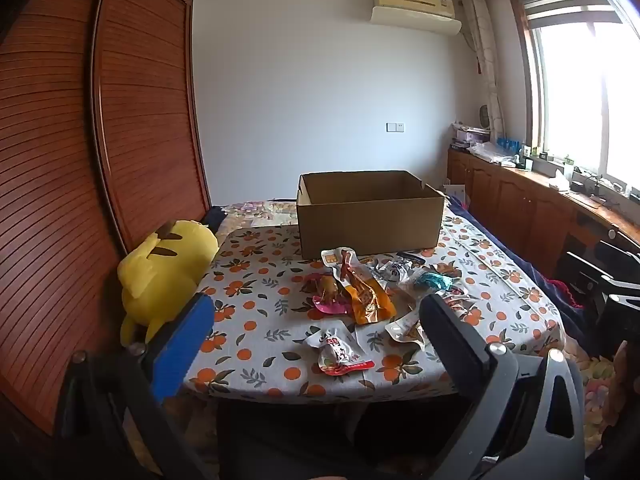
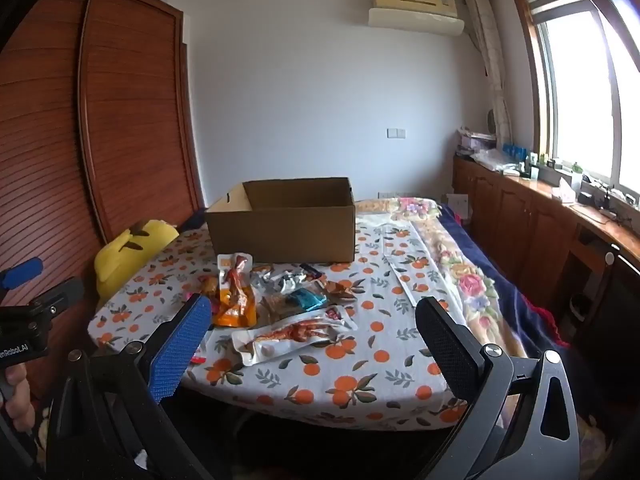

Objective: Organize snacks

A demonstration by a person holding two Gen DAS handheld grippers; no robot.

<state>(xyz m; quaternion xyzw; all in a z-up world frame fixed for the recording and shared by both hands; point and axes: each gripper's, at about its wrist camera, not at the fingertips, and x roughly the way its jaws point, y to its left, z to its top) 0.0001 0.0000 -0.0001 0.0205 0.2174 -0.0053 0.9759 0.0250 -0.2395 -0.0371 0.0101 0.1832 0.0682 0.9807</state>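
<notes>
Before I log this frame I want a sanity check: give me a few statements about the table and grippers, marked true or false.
1. The box is open at the top. True.
2. Snack packets already lie inside the box. False: they lie on the tablecloth in front of it.
3. The left gripper holds a packet. False: it is open and holds nothing.
4. A yellow plush sits at the table's left edge. True.
5. The right gripper is open. True.

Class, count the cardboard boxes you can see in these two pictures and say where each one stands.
1. The single open cardboard box stands on the far side of the table, just behind the pile of snack packets. Nothing visible inside; its floor is hidden.
</notes>
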